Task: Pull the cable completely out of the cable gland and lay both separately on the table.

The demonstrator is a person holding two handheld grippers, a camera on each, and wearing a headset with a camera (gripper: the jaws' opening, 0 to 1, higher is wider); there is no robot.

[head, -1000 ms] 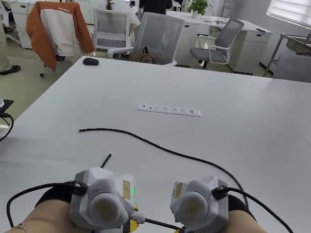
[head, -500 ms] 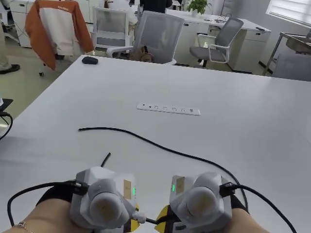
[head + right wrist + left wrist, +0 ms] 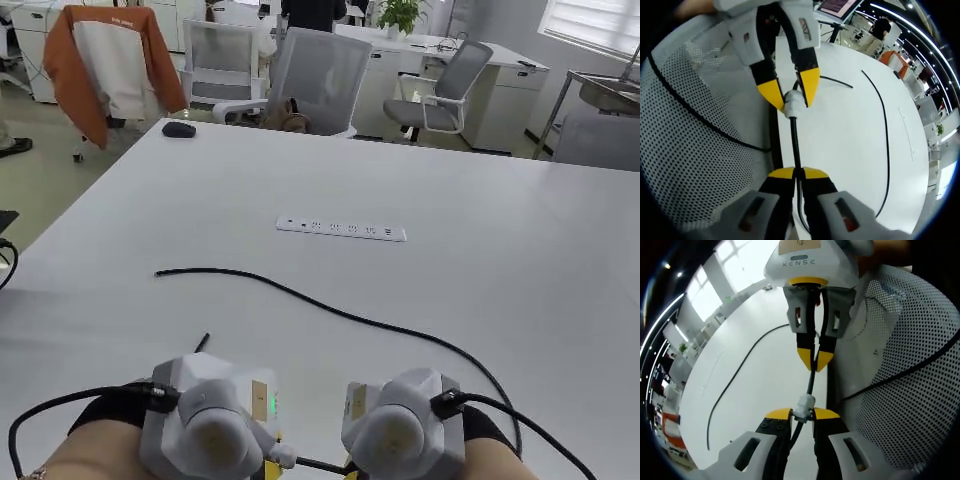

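Note:
A white cable gland (image 3: pixel 804 407) sits on a long black cable (image 3: pixel 330 312) that snakes across the white table (image 3: pixel 500 250). My left gripper (image 3: pixel 802 414) is shut on the gland, which also appears as a white gland (image 3: pixel 793 103) in the right gripper view. Facing it, my right gripper (image 3: pixel 798 173) is shut on the black cable (image 3: pixel 795 140) a short way from the gland. In the head view both grippers are held low at the near table edge, with a short stretch of cable (image 3: pixel 322 465) between them.
A white power strip (image 3: pixel 341 229) lies mid-table and a dark mouse (image 3: pixel 179 129) at the far left corner. A short black piece (image 3: pixel 201 342) lies near the left gripper. Grey office chairs (image 3: pixel 318 75) and an orange jacket (image 3: pixel 110 60) stand beyond the far edge.
The right gripper came closer to the left one half a second ago, then drew back a little. The head view has shifted slightly.

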